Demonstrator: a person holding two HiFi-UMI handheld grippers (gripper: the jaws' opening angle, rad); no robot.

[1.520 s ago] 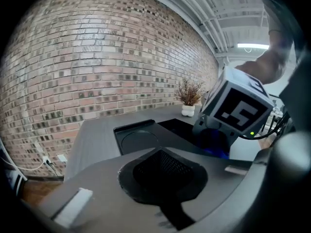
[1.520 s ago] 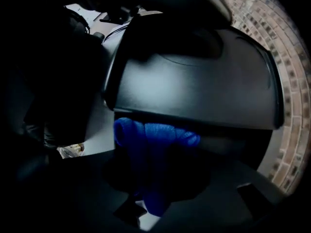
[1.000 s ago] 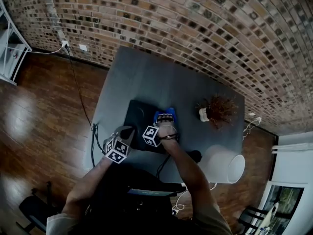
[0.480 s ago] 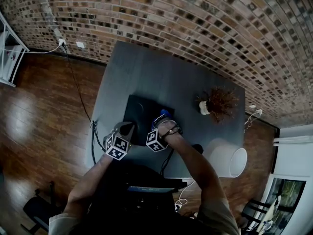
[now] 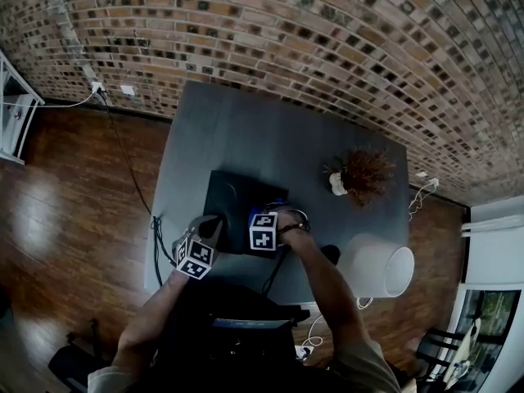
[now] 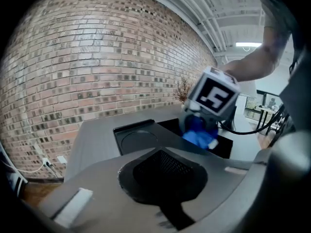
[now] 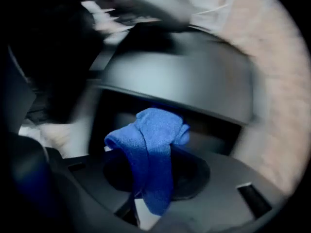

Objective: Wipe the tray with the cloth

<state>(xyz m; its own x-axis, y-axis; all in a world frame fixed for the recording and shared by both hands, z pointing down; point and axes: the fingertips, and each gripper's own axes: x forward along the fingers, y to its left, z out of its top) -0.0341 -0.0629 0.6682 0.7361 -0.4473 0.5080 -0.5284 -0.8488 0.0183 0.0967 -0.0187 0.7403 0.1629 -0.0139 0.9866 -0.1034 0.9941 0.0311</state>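
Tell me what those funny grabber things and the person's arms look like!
Each gripper is grey, chunky plastic. The left gripper and the right gripper each carry a white cube printed with black square markers. The jaws have dark mesh-lined hollows. The person wears short, light sleeves and a dark band on the right wrist.

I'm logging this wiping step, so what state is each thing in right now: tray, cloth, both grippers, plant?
Tray: lying flat on the table.
Cloth: bunched up, pinched at one end, hanging over the tray.
Right gripper: shut on the cloth.
Left gripper: shut, nothing between its jaws, at the tray's near left corner.
Plant: upright, apart from the tray.
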